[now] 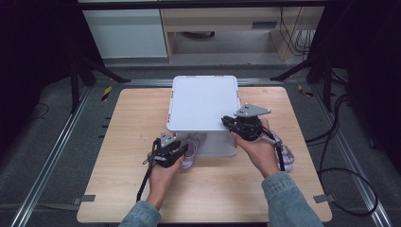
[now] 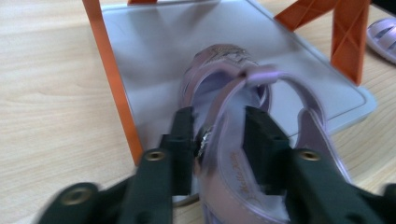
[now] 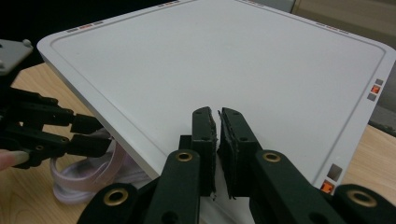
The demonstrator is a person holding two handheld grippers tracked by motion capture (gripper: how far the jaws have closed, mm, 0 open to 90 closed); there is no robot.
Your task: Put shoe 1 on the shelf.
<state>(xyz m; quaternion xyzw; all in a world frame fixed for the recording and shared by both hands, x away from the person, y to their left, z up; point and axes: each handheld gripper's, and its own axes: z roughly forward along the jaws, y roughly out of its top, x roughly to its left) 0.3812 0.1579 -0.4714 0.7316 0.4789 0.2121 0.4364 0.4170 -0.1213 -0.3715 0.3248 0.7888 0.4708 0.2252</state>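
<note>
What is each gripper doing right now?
Left gripper: shut on the lilac sandal.
Right gripper: shut, holding nothing, over the white shelf top.

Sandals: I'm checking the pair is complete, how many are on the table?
2. One sandal is clamped in the left gripper at the shelf's lower level; the other sandal lies on the table behind the right hand.

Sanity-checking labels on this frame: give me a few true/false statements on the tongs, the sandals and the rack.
1. The left tongs grip a lilac sandal by its strap. True.
2. The right tongs are wide open. False: the jaws are shut, nothing visible between them, above the white top shelf.
3. The held sandal's toe lies on the rack's lower shelf. True.
4. The rack's legs are blue. False: orange.
5. A second sandal lies on the table by the right hand. True.
</note>
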